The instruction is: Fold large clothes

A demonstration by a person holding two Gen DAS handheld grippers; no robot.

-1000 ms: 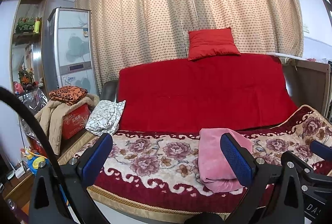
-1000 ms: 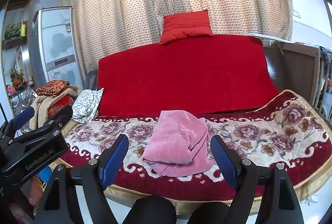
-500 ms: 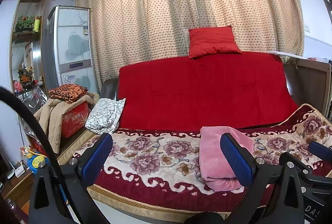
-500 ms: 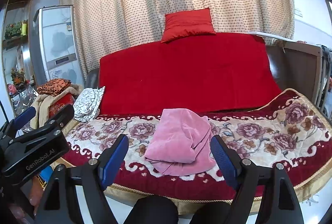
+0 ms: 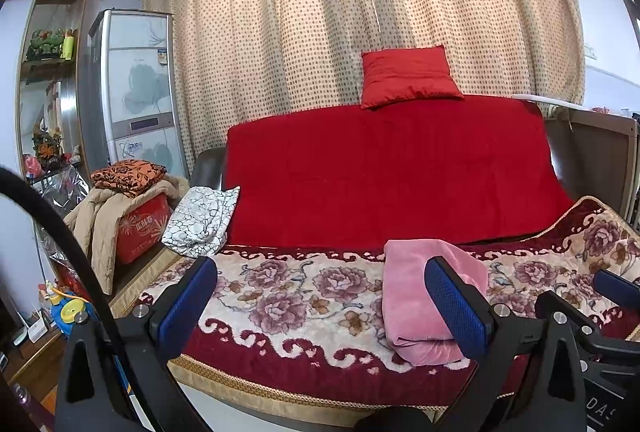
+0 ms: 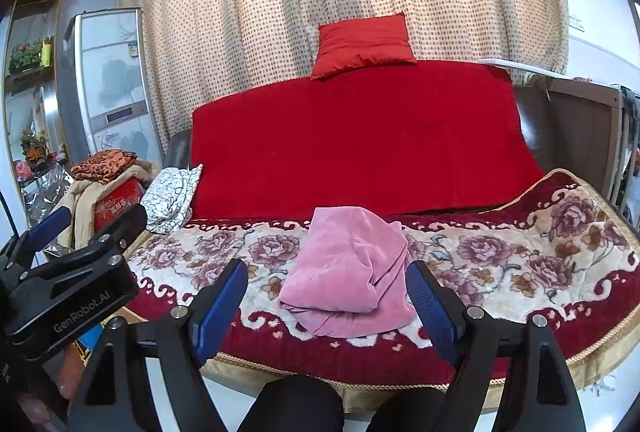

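Note:
A pink garment (image 6: 352,268) lies folded in a soft bundle on the flowered blanket (image 6: 520,264) that covers the sofa seat. In the left wrist view the same pink garment (image 5: 416,296) lies right of centre, partly behind one blue pad. My right gripper (image 6: 326,300) hovers short of the sofa's front edge, open, its blue pads framing the bundle without touching it. My left gripper (image 5: 320,296) is open too, with nothing between its fingers, left of the garment. The left gripper's body (image 6: 68,280) shows at the left edge of the right wrist view.
A red throw (image 6: 360,140) covers the sofa back, with a red cushion (image 6: 362,42) on top. A black-and-white cloth (image 5: 204,218) lies at the sofa's left end. Beside it stand a red box (image 5: 140,228) under piled clothes, a tall cabinet unit (image 5: 136,88) and shelves. A wooden side unit (image 6: 580,124) stands right.
The view has risen very slightly in both cameras; otherwise nothing has moved and both grippers stay open.

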